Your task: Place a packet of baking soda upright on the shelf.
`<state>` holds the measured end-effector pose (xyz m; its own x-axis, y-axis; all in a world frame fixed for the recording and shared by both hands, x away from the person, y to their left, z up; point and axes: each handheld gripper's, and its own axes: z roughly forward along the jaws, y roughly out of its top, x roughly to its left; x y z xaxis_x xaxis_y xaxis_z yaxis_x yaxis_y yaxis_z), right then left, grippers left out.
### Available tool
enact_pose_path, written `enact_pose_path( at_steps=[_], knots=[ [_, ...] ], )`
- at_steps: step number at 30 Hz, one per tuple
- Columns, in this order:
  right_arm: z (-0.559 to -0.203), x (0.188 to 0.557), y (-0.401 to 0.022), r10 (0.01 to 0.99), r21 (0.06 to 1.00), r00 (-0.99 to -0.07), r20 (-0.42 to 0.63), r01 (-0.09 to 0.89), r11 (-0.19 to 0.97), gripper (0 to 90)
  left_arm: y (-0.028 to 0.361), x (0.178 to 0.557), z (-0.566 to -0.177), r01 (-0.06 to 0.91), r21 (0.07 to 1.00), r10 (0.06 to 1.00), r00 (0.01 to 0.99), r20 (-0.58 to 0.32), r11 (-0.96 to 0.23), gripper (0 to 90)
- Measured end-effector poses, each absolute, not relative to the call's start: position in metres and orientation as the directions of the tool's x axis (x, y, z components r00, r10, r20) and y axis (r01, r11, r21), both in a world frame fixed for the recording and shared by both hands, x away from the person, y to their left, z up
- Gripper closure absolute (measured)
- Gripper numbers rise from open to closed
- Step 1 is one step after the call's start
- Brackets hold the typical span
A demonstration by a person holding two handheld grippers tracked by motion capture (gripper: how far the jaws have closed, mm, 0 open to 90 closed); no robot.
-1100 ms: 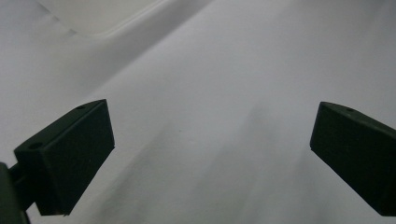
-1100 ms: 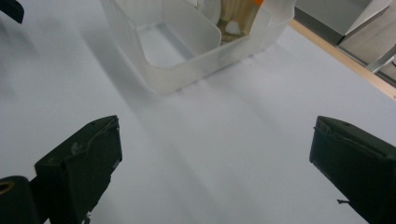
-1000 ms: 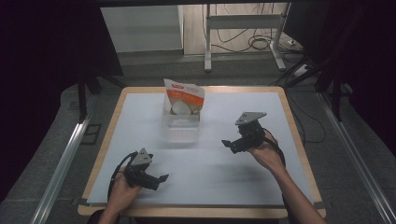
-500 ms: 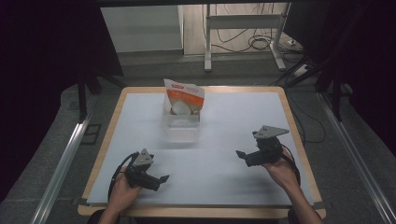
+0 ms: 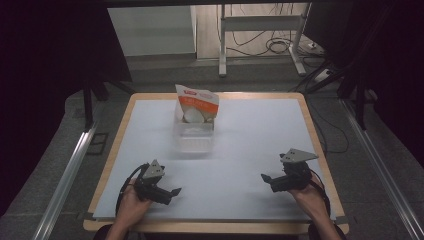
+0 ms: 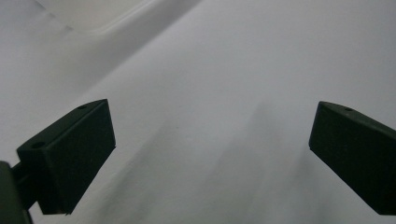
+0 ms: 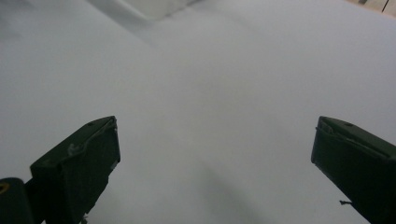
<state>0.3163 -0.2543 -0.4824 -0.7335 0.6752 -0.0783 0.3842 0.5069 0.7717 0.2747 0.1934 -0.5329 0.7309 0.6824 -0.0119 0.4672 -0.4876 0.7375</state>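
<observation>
1. Two hand-held grippers rest low over the white table sheet [image 5: 250, 145], near the person's edge of the table.
2. Left gripper [image 5: 172, 192]: held in the person's left hand [image 5: 131, 207] at the near-left corner. Jaws stand wide apart in the left gripper view [image 6: 210, 154], with nothing but bare white surface between them. Released, holding nothing.
3. Right gripper [image 5: 265, 178]: held in the person's right hand [image 5: 307, 197] at the near-right side, grey three-cornered plate [image 5: 298, 156] on top. Jaws likewise spread wide in the right gripper view [image 7: 215, 163], bare sheet between them. Released, holding nothing.
4. Clear plastic container [image 5: 194, 136]: sits on the sheet at the far middle of the table, well apart from both grippers. A rounded corner of it shows at the upper edge of each gripper view [image 6: 93, 18].
5. Orange-and-white pouch [image 5: 197, 105]: stands upright at the far end of the container, touching it; whether it sits inside or just behind cannot be told.
</observation>
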Motion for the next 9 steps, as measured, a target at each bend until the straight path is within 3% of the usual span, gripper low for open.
enact_pose_path(
  at_steps=[5,9],
  knots=[
    [-0.494,0.315,-0.257,0.675,0.735,-0.733,-0.079,0.415,0.537,0.8,0.193,0.275,-0.533,0.466,0.739,0.683,0.731,-0.01,-0.487,0.6],
    [-0.496,0.315,-0.253,0.635,0.733,-0.768,-0.084,0.384,0.562,0.0,0.193,0.275,-0.533,0.467,0.738,0.684,0.73,-0.011,-0.487,0.6]
  ],
)
